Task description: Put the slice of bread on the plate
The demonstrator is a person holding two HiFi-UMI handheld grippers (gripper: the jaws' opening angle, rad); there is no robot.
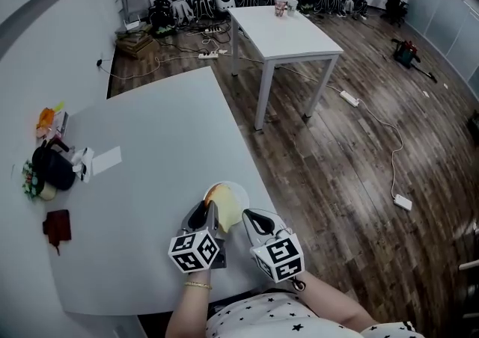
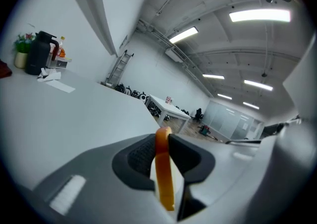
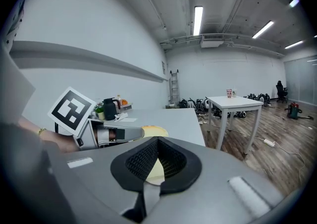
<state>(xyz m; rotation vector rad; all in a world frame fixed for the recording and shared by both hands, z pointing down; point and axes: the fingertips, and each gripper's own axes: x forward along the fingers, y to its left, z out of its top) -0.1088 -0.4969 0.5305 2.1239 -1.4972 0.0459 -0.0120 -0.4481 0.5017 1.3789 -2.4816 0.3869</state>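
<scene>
Placing step: left claw [image 1: 209, 214] clamped on bread slice [image 1: 224, 206] at plate [image 1: 241, 193]; right claw [image 1: 252, 218] together, empty. Next: lower, release.

free: mid table [image 1: 150, 209] open | blocked: left edge, jug [image 1: 52, 168], dark pouch [image 1: 58, 226], seemingly a plant [image 1: 28, 178] | right edge: plate [image 1: 243, 196]
</scene>
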